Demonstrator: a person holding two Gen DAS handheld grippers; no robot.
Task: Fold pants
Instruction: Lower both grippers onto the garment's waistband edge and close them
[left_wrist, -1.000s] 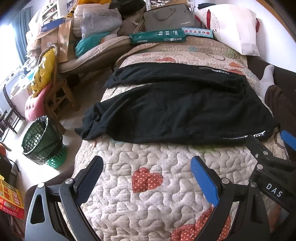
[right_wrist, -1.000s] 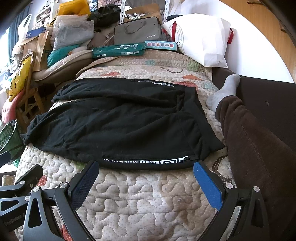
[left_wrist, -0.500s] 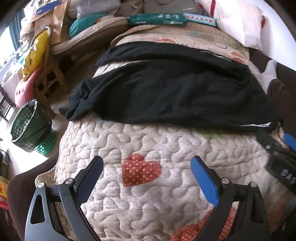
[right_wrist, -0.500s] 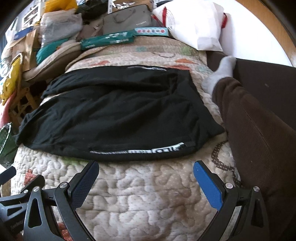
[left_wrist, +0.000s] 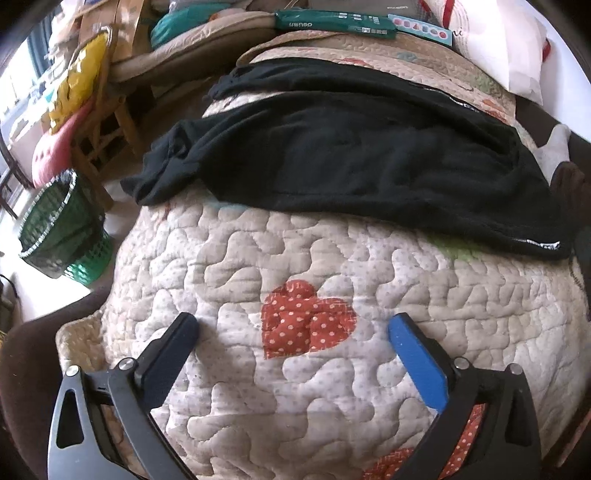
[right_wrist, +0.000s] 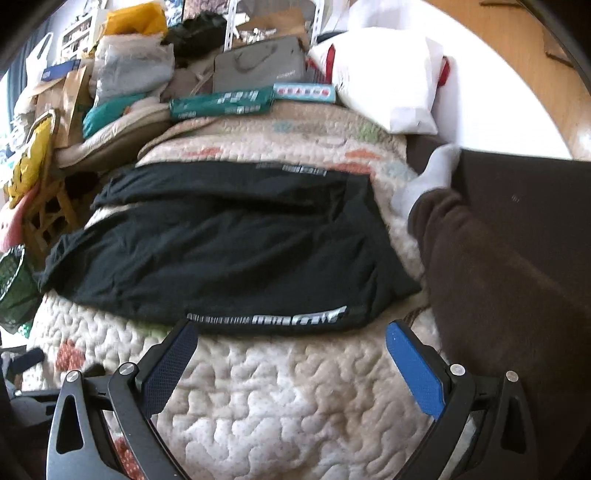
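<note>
Black pants (left_wrist: 351, 155) (right_wrist: 229, 243) lie spread flat across a quilted bedspread (left_wrist: 258, 258) (right_wrist: 277, 398), with white lettering along the near hem at the right. My left gripper (left_wrist: 293, 323) hovers low over the quilt near a red dotted heart patch (left_wrist: 306, 325), short of the pants; its jaws are opening and nothing is between them. My right gripper (right_wrist: 291, 332) stands open just before the lettered hem (right_wrist: 269, 319), with only quilt between its fingers.
A person's leg in brown trousers (right_wrist: 498, 277) with a white sock (right_wrist: 428, 181) lies along the bed's right side. A green basket (left_wrist: 59, 229) stands on the floor at the left. Boxes, bags and a white pillow (right_wrist: 388, 81) crowd the bed's far end.
The left gripper has sunk toward the quilt and tipped downward, so the heart patch now lies between its fingers. The right gripper's view shifted only slightly.
</note>
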